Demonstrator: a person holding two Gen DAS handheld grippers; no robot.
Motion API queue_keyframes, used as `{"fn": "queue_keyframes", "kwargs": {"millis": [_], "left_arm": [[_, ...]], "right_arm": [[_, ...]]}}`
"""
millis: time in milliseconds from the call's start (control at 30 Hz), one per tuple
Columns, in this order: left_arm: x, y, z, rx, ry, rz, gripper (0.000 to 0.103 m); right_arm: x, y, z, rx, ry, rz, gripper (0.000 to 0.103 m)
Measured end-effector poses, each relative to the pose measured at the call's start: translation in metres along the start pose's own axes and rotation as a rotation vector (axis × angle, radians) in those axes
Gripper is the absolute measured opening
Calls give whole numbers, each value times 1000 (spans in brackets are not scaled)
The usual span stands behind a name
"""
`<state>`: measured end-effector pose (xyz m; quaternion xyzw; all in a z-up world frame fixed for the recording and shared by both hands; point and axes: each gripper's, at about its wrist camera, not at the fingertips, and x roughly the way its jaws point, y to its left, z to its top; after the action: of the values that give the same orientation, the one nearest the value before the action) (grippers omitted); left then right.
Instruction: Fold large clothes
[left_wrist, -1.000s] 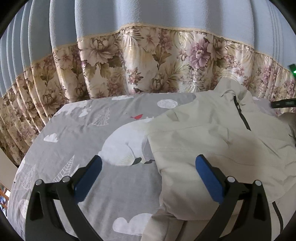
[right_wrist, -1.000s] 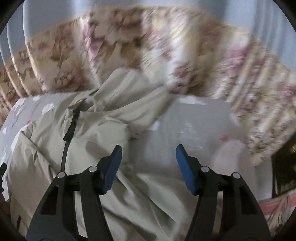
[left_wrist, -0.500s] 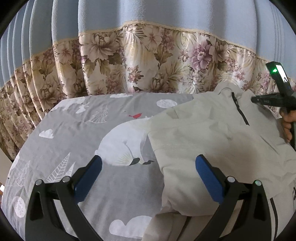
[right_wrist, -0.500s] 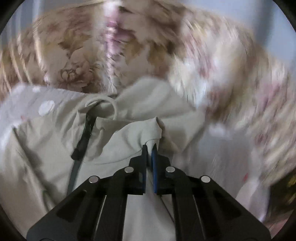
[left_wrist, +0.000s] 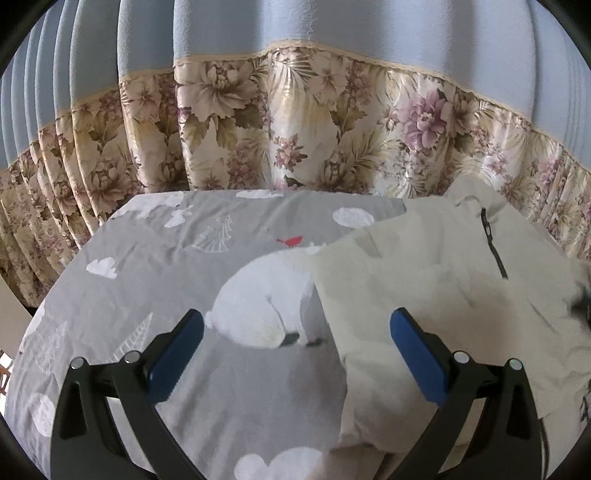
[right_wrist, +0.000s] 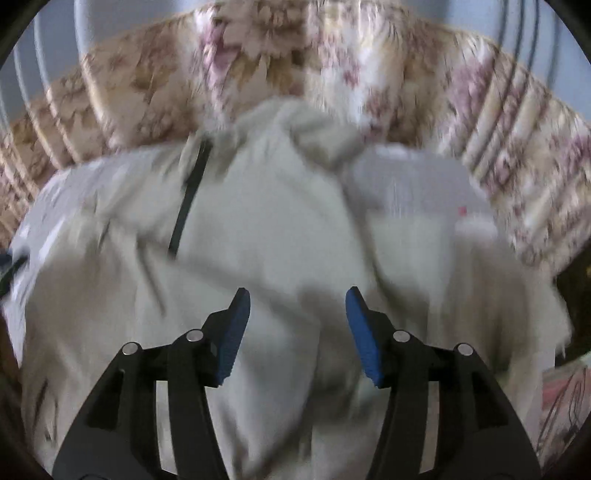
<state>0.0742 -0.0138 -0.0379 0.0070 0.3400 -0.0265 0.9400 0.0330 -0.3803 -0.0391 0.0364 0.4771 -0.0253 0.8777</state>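
A large cream jacket (left_wrist: 436, 288) with a dark zip (left_wrist: 493, 245) lies on the grey printed bedsheet (left_wrist: 155, 280), filling the right half of the left wrist view. My left gripper (left_wrist: 295, 328) is open and empty, above the jacket's left edge and the sheet. In the blurred right wrist view the jacket (right_wrist: 258, 229) fills the middle, its hood (right_wrist: 314, 129) bunched at the far end. My right gripper (right_wrist: 297, 314) is open and empty just over the jacket's body.
A floral and blue curtain (left_wrist: 295, 110) hangs close behind the bed's far edge. The bed's left edge (left_wrist: 40, 306) drops off at the left. Bare sheet (right_wrist: 413, 192) shows to the right of the jacket. A pink patterned cloth (right_wrist: 565, 406) lies at the right.
My right gripper was shut on a fold of the jacket near the hood half a second ago; now it is open and has drawn back over the body. The left gripper barely moved.
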Motion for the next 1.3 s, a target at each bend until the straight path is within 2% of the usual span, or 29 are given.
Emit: {"fn": "queue_keyframes", "kwargs": {"millis": [67,167,200,267,333,400,467,500,567,600,633,700,767,800,867,900,933,967,1000,1033,1133,1200,1233,1267,1300], "left_arm": [[1,-3,13,34,-3,-1,101],[11,-9,29,73,3,9,101],[14,-10,31,75,-2,14,101],[21,-10,33,71,0,23,101],[29,-7,31,44,18,14,101],[35,-4,28,32,31,16,101],[40,-2,25,38,34,25,101],[41,-2,25,40,32,34,101],[43,2,24,26,25,53,101],[44,4,24,11,24,50,101],[44,4,23,6,24,40,101],[46,-2,22,45,27,48,101],[51,-7,18,99,39,90,101],[54,-6,17,105,58,92,101],[60,0,13,83,117,44,101],[62,1,12,69,147,-3,101],[61,1,12,49,161,-72,101],[58,0,13,17,168,-163,101],[55,-3,14,6,172,-204,101],[53,-10,15,16,168,-233,101],[60,-31,10,88,186,-209,101],[68,-38,6,78,212,-252,91],[73,-42,5,88,222,-261,70],[78,-49,5,106,226,-256,53],[79,-53,6,121,213,-244,45]], "right_arm": [[-6,4,-16,-4,1,17,58],[2,8,-19,-10,30,22,58],[7,12,-19,-26,47,39,52],[15,25,-19,-98,73,37,19],[15,39,-15,-171,67,26,13],[4,45,-6,-211,4,-4,12],[-19,47,8,-240,-107,-48,12],[-34,46,18,-254,-190,-73,12],[-49,41,31,-256,-277,-153,12],[-48,35,36,-245,-286,-173,12],[-42,27,41,-221,-269,-165,12],[-4,1,45,-129,-137,-112,16],[34,-15,34,-79,-37,-145,39],[46,-18,27,-76,-20,-153,43],[44,-16,19,-80,-69,-158,50],[41,-16,18,-81,-69,-151,54],[40,-15,18,-82,-72,-137,62],[40,-14,18,-82,-74,-131,65],[41,-13,18,-87,-75,-131,65],[43,-12,17,-93,-75,-136,65],[44,-9,17,-96,-80,-139,66],[43,-9,16,-91,-81,-128,66],[44,-9,16,-88,-82,-126,66],[44,-10,16,-84,-84,-119,66],[44,-9,15,-84,-85,-116,66]]}}
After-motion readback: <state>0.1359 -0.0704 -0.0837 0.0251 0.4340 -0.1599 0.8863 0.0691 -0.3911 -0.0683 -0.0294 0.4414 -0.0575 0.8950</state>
